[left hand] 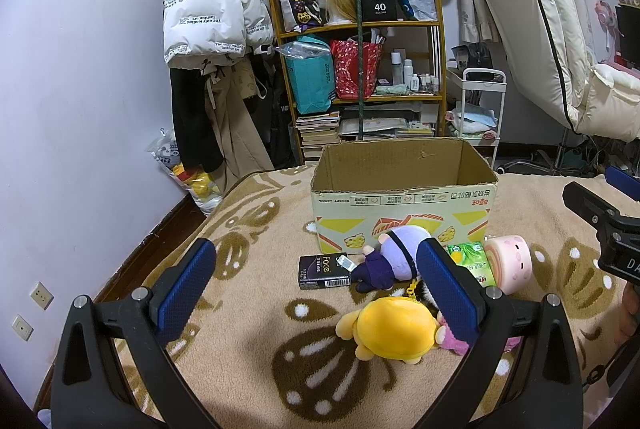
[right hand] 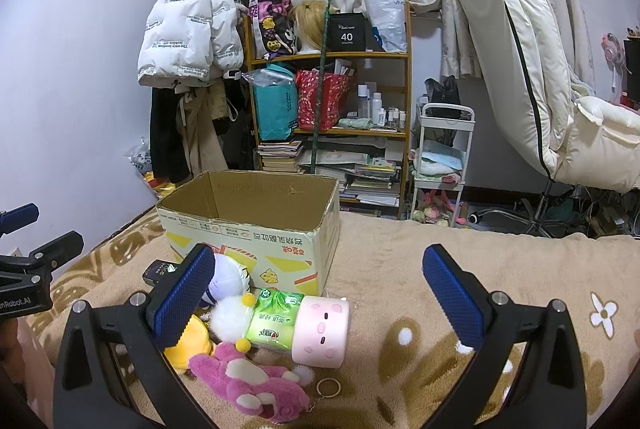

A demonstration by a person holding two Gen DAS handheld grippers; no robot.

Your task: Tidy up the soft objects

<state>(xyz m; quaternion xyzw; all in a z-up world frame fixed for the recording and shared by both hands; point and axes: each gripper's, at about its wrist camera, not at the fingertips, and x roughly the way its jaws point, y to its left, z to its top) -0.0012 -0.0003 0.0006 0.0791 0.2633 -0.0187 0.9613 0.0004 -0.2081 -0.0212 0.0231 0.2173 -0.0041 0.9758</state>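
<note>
Black "face" pack (left hand: 324, 271) | black "40" box (left hand: 379, 2) | left tongs (left hand: 320, 283) apart, empty | right tongs (right hand: 318, 287) apart, empty

The cardboard box (left hand: 404, 205) is matt corrugated paper with a printed front and a ragged top rim. It stands on a fuzzy, matt fleece blanket (right hand: 400, 269). The yellow plush (left hand: 394, 329), the magenta plush bear (right hand: 256, 381) and the lilac plush doll (left hand: 396, 257) are soft, napped cloth; the pink pig roll (right hand: 322, 333) looks smoother. The green tissue pack (right hand: 274, 321) has glossy plastic wrap, and the dark "face" tissue pack (left hand: 323, 271) is glossy too. The left gripper (left hand: 316, 289) and the right gripper (right hand: 316, 299) are matt black plastic with blue, rough-textured pads (right hand: 184, 295) and bright metal screws.
</note>
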